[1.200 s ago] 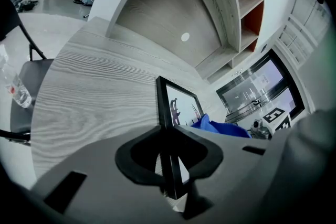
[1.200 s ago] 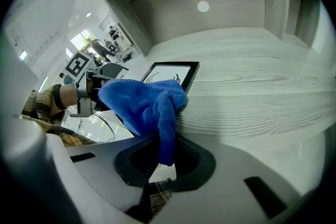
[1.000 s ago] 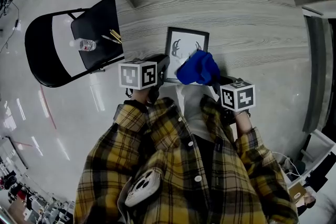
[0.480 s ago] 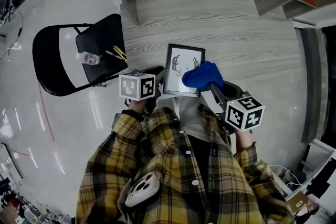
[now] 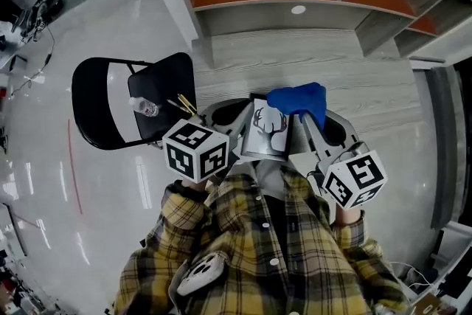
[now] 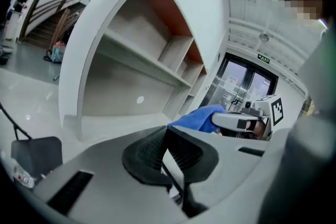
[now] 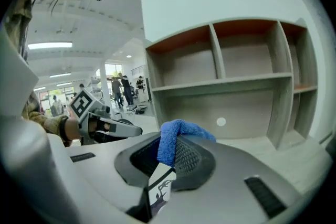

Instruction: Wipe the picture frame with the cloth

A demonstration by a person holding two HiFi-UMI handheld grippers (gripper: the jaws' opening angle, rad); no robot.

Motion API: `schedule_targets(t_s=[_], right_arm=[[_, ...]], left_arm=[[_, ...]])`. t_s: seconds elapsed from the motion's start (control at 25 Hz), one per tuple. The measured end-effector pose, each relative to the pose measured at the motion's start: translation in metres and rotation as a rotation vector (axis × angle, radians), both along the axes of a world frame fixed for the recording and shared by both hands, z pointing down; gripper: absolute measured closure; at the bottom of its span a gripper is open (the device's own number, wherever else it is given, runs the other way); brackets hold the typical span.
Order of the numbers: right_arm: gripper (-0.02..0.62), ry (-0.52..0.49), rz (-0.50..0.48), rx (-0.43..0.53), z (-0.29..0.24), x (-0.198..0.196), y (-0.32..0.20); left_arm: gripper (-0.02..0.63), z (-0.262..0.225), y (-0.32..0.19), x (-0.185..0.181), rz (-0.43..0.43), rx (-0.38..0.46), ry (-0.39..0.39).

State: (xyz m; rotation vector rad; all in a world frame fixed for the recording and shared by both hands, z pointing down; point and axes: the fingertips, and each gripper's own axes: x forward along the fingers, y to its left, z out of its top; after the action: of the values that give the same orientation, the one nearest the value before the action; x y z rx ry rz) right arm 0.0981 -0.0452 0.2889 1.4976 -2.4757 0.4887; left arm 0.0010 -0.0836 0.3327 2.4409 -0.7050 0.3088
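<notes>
1 second ago the picture frame [image 5: 267,130] lay flat on the tabletop [image 5: 369,85]. Now it is held up off it, tilted toward the person's chest. The left hand-held gripper [image 5: 237,127] is clamped on its left edge. The right hand-held gripper [image 5: 310,118] pinches the blue cloth [image 5: 299,99] against the top right corner, hiding that corner. The frame has a thin black border and a white print of an antlered deer head.

The left gripper [image 5: 237,129] grips the left edge of the picture frame [image 5: 267,132], whose print shows antlers. The blue cloth [image 5: 299,97] sits at the tip of the right gripper [image 5: 310,122], against the frame's upper right corner. Left of the left gripper, a black folding chair [image 5: 110,103] carries a water bottle [image 5: 144,107] and yellow sticks [image 5: 185,105].
</notes>
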Motion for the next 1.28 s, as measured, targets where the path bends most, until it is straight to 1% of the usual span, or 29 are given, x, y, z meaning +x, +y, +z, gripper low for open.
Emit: schedule_targets(t_s=[0.12, 0.24, 0.32, 0.4, 0.56, 0.72, 0.88, 1.04, 1.28], right_arm=[[0.554, 0.037, -0.023, 0.096, -0.032, -0.011, 0.001], [0.554, 0.027, -0.035, 0.179, -0.058, -0.018, -0.001], [0.554, 0.018, -0.038, 0.219, -0.073, -0.02, -0.002], [0.554, 0.018, -0.044, 0.249, -0.085, -0.022, -0.003], [0.554, 0.019, -0.059, 0.287, -0.102, -0.025, -0.003], [0.554, 0.019, -0.066, 0.304, -0.109, -0.028, -0.002], [0.554, 0.019, -0.071, 0.288, -0.104, -0.032, -0.001], [0.554, 0.021, -0.086, 0.283, -0.103, -0.035, -0.002], [0.554, 0.022, -0.08, 0.274, -0.098, -0.035, -0.002]], left_arm=[[0.601, -0.044, 0.006, -0.001, -0.021, 0.095, 0.031], [0.601, -0.08, 0.009, -0.001, -0.038, 0.18, 0.067], [0.601, -0.098, 0.012, 0.0, -0.042, 0.221, 0.081], [0.601, -0.109, 0.015, 0.001, -0.046, 0.245, 0.092], [0.601, -0.122, 0.017, -0.001, -0.062, 0.274, 0.094], [0.601, -0.13, 0.016, -0.003, -0.066, 0.297, 0.096], [0.601, -0.126, 0.016, -0.006, -0.066, 0.286, 0.095], [0.601, -0.128, 0.016, -0.007, -0.068, 0.294, 0.092], [0.601, -0.124, 0.016, -0.007, -0.067, 0.29, 0.092]])
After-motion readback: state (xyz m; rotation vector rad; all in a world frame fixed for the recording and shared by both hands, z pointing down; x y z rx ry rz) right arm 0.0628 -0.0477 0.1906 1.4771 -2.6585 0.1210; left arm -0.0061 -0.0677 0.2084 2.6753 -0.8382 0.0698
